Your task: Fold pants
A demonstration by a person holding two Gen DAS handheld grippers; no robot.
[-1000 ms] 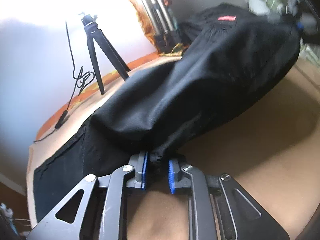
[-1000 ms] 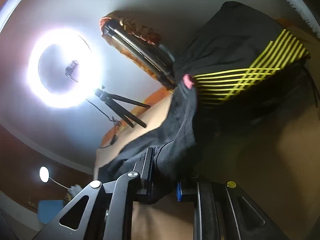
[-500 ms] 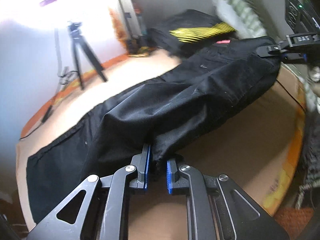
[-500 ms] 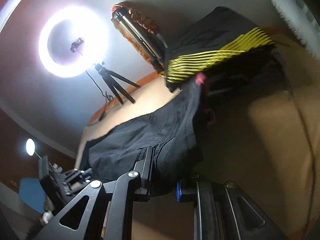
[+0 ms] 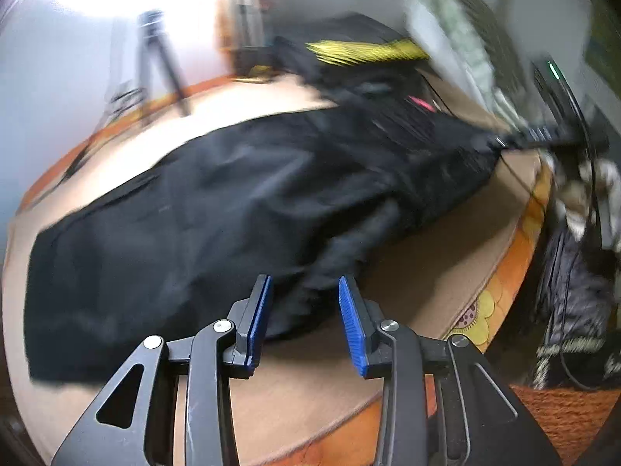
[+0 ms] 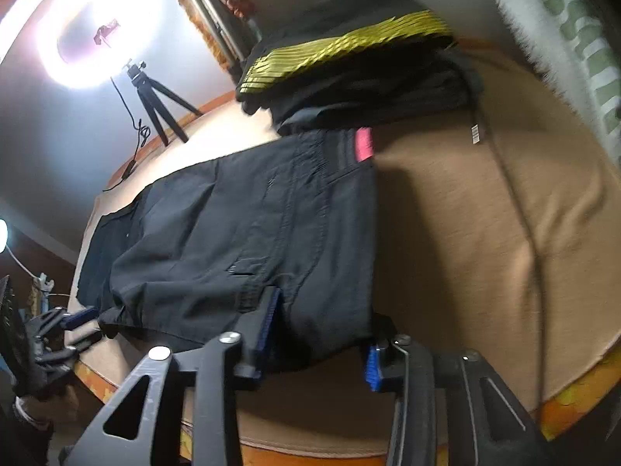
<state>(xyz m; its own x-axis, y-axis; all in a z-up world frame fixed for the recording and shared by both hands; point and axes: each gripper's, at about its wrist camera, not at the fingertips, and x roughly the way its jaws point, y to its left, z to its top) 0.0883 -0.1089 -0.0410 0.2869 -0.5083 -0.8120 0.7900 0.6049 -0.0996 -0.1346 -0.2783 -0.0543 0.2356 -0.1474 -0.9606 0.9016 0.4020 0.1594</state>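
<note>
Black pants (image 6: 240, 233) with pink tag (image 6: 364, 143); tan bedcover (image 6: 465, 233); blue-padded tools.

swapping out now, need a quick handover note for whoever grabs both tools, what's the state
Left tool: jaws just opened, pants edge loose between them, not pinched.
Right tool: jaws also just opened, waistband end between them, not pinched.
Pants: lying lengthwise on the tan bed, one leg folded over the other, pink tag at the waist. A black and yellow pile sits behind.
Done: lengthwise fold laid down.
Left: back both tools off, likely smooth, then fold across the length.
</note>
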